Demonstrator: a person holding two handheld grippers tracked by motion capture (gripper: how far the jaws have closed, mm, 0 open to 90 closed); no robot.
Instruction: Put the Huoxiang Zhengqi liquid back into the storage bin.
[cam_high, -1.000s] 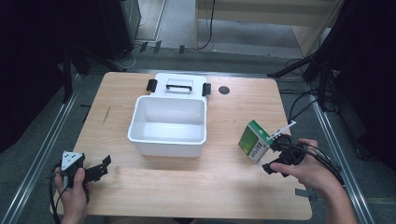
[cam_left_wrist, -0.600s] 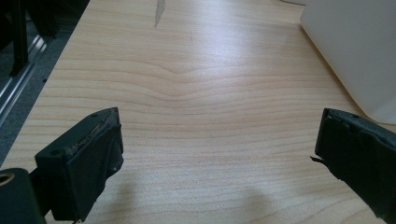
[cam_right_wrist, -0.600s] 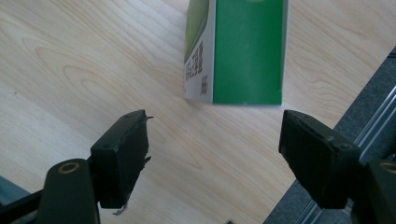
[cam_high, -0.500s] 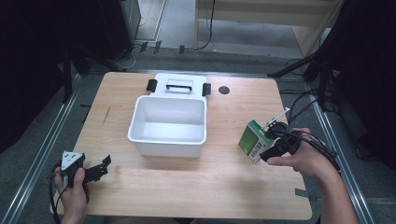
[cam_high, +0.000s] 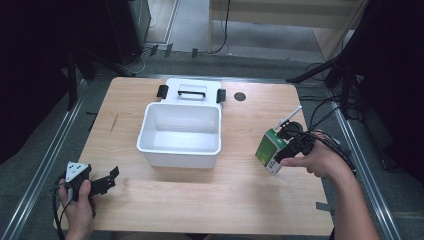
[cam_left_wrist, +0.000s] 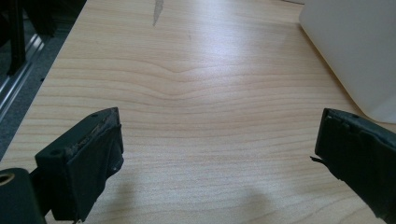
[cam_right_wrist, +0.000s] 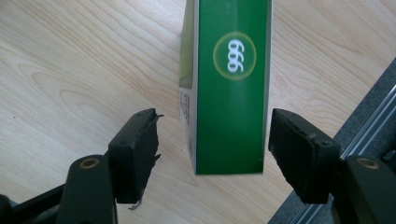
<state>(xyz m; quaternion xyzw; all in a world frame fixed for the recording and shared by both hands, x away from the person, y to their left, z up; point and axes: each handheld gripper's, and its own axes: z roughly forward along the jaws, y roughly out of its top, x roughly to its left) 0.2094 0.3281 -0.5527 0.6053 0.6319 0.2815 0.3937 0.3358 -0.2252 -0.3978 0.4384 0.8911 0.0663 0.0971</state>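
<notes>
Right gripper (cam_right_wrist: 212, 140) is spread wide around the green box (cam_right_wrist: 231, 88), jaws on either side with gaps, nothing clamped. That box stands on the worktop (cam_high: 200, 200) near the right edge, well apart from the white bin (cam_high: 181, 134). I'd guess an uneven close could tip it or shove it toward the edge. Readable print: "999" in a yellow ring. Left gripper (cam_left_wrist: 215, 154) hangs wide open over bare wood.

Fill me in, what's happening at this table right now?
A person holds a hand-held gripper in each hand. The right hand-held gripper is open around a green box, jaws not yet touching it. The left hand-held gripper sits open over bare wood. A white bin stands mid-table, its lid behind it.
</notes>
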